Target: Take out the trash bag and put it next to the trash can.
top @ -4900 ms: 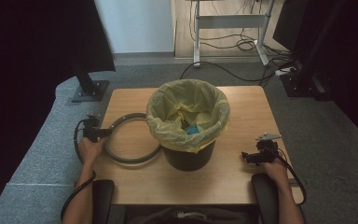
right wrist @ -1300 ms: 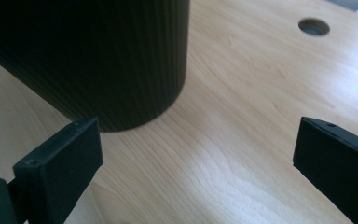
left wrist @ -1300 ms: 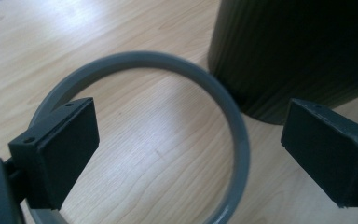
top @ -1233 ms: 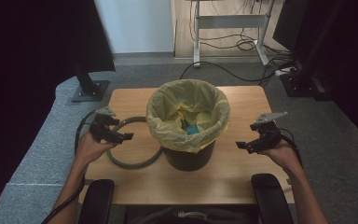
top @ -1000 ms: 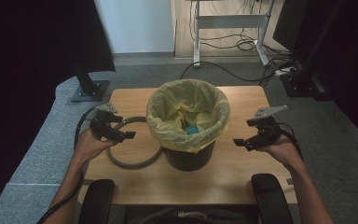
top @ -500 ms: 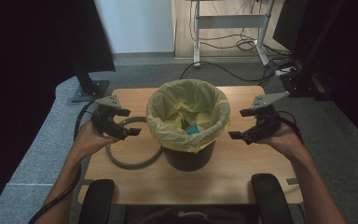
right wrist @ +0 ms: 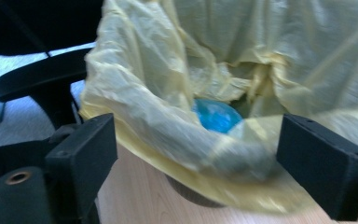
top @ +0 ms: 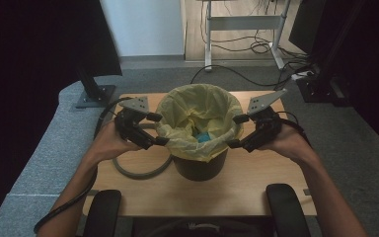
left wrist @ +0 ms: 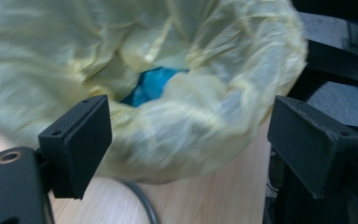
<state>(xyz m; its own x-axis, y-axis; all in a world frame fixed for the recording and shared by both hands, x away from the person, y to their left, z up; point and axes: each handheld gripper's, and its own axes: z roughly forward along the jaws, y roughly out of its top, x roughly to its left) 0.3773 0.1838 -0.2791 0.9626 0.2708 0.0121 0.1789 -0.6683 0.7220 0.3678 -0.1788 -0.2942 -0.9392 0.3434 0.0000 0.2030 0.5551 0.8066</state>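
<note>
Yellow bin liner (top: 198, 111) flanked by both spread, narrowing grippers' fingers (left wrist: 77, 142) (right wrist: 81, 161); gripper views reveal blue item (right wrist: 216, 115).

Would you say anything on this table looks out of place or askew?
One thing: a grey ring lies flat on the table left of the bin, not on it. It may be the bin's rim. The yellow bag is simply folded over the bin's edge, crumpled and uneven. Nothing looks spilled or damaged.

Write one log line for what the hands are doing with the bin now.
left gripper: open, jaws closing, at bag rim | right gripper: open, jaws closing, at opposite rim | bin: on table
</note>
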